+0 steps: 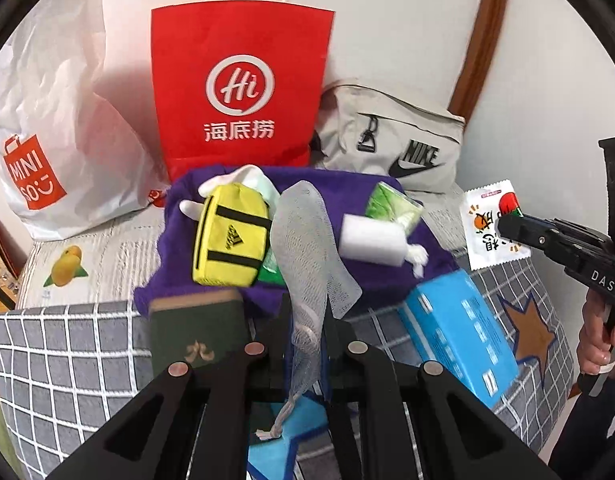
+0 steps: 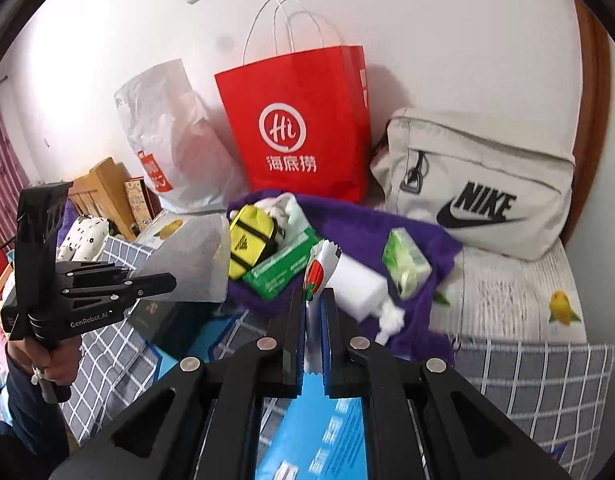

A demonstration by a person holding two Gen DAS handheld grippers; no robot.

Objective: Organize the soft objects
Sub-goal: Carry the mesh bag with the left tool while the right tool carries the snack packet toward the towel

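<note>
Left wrist view: a red paper bag (image 1: 239, 92) is standing against the wall, showing a white "Hi" roundel above three Chinese characters. To its left a white plastic bag (image 1: 55, 128) is carrying an orange "MINISO" panel. To its right a beige pouch (image 1: 391, 136) is displaying "NIKE" with the swoosh. In front, a purple towel (image 1: 371, 276) is lying on the bedding, bearing a yellow zip pouch (image 1: 229, 236) with black straps, a white sponge block (image 1: 373, 240) and a green tissue pack (image 1: 393, 206). A blue box (image 1: 463, 328) is resting just right of the towel. The left gripper (image 1: 307, 340) is clamping a white mesh net (image 1: 307, 248), which is running up from between the fingers and hanging over the towel. At the right edge the right gripper (image 1: 507, 226), marked "DAS", is pinching a white sachet (image 1: 493, 224) printed with fruit and Chinese characters.

Right wrist view: the right gripper (image 2: 310, 320) is closed on the sachet (image 2: 319, 270), which is standing edge-on between the fingers, above the blue box (image 2: 327, 432). The red bag (image 2: 299, 124), "NIKE" pouch (image 2: 479, 184) and white plastic bag (image 2: 175, 140) are lining the wall. On the left, the left gripper (image 2: 163, 280), lettered "GenRobot.AI", is gripping the mesh net (image 2: 195, 260), held beside the yellow pouch (image 2: 251, 240). A green packet (image 2: 283, 264) is lying just beside that pouch; its print is too small to read.
</note>
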